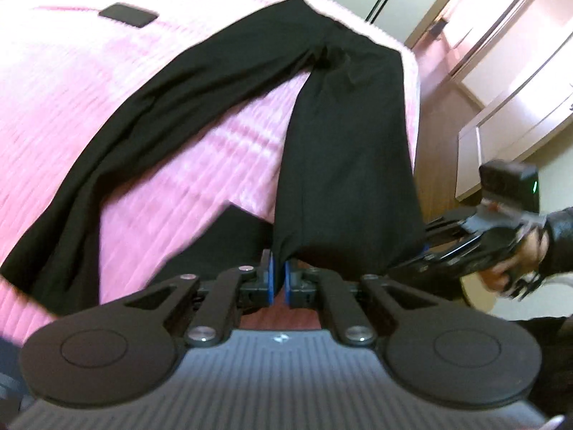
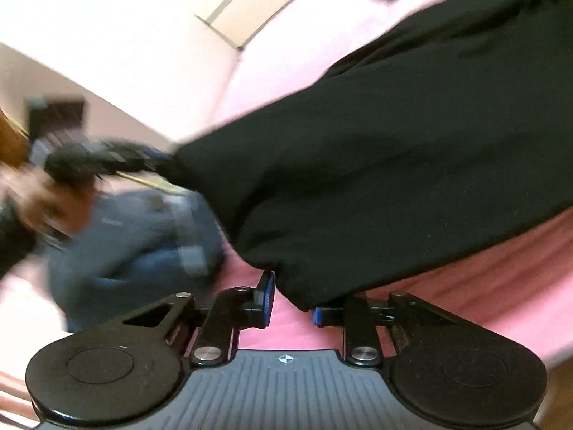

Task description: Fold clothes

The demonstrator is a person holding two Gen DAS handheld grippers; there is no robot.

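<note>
Black trousers (image 1: 343,136) lie spread on the pink bed cover (image 1: 107,82), and both tools have hold of the hem of one leg at the bed's near edge. Seen from the left wrist, that leg runs straight ahead of the left tool (image 1: 279,274), its long axis pointing away from the fingers toward the waist at the far end. The other leg (image 1: 118,136) splays off to the left of the tool, so the two legs make a V with bare cover between them. The left tool's blue pads are nearly together, pinching one corner of the hem. The right tool (image 2: 292,295) stands a little wider, with a thicker bunch of hem cloth between its fingers; the view is blurred, but the cloth seems gripped. Both tools sit side by side across the hem's width, the right one (image 1: 426,254) just to the right of the left. A dark flat object (image 1: 128,15) lies well ahead on the cover. By my reading, the held leg must travel sideways, leftward, to lie over the free one, and the left tool is nearer to it.
</note>
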